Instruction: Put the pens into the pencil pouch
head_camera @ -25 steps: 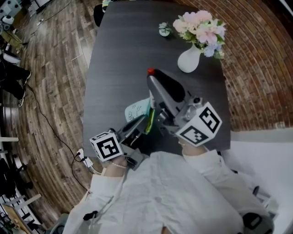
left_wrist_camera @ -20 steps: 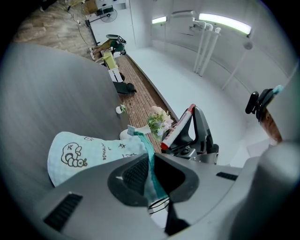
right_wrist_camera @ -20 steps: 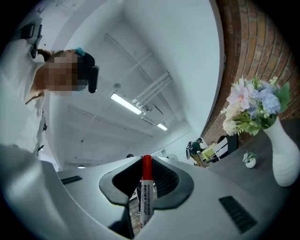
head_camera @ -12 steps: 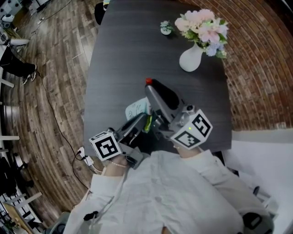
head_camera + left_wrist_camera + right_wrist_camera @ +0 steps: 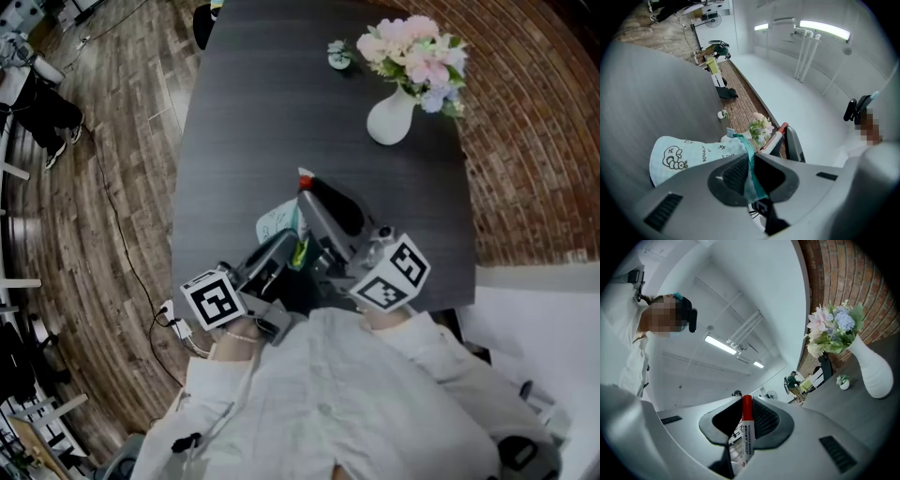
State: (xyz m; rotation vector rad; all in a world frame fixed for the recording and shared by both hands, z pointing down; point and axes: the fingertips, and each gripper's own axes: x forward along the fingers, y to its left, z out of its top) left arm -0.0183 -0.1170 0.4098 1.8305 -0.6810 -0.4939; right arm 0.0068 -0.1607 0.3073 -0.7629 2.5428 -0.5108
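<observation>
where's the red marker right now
The red marker is clamped in the right gripper, low centre of the right gripper view; in the head view its red cap shows just beyond the pencil pouch.

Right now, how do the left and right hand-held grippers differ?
The left hand-held gripper is shut on the pencil pouch by its teal edge; the right hand-held gripper is shut on a red-capped marker. The left's load is soft fabric trailing onto the table; the right's is a rigid pen sticking out past its jaw tips. In the head view the right reaches farther across the table. Shared: both grip something.
</observation>
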